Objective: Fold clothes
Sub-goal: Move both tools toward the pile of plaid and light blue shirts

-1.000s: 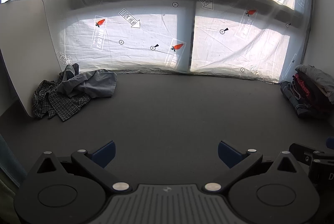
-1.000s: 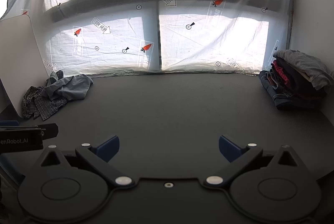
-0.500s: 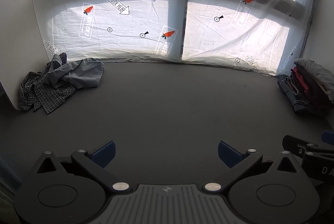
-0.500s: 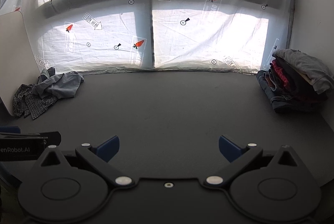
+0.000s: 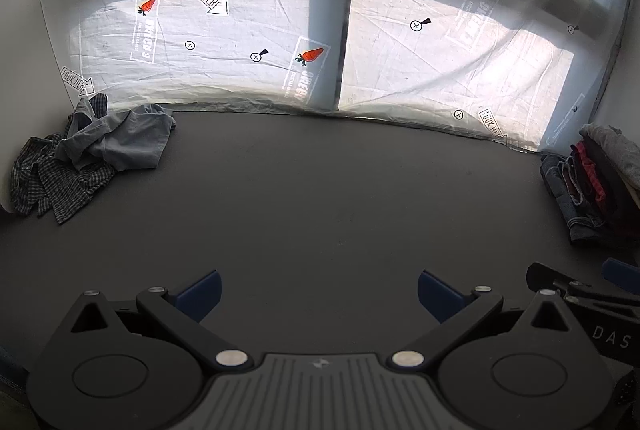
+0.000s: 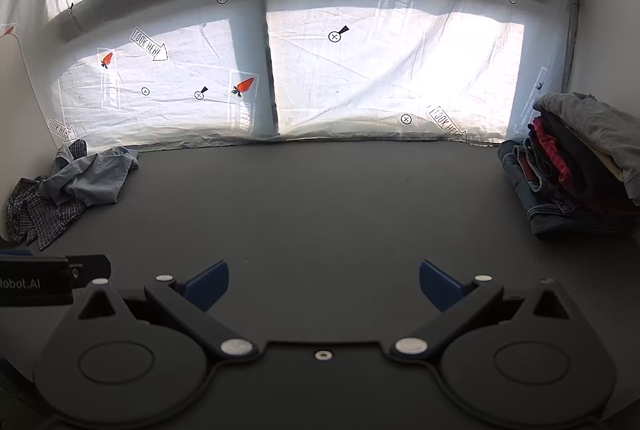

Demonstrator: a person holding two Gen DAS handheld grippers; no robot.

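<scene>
1. The left gripper (image 5: 318,290) hovers over the dark grey table (image 5: 320,197), blue-tipped fingers (image 5: 200,292) spread wide, holding nothing.
2. The right gripper (image 6: 324,284) is likewise wide apart and empty.
3. A crumpled grey shirt (image 5: 116,141) lies on a black-and-white checked shirt (image 5: 52,181) at the far left corner.
4. The folded stack of jeans, red and grey clothes (image 6: 576,169) sits at the far right, cut off by the frame edge.
5. The translucent plastic sheet (image 6: 360,69) shows mirrored "LOOK HERE" arrows and carrots; other print is unreadable.
</scene>
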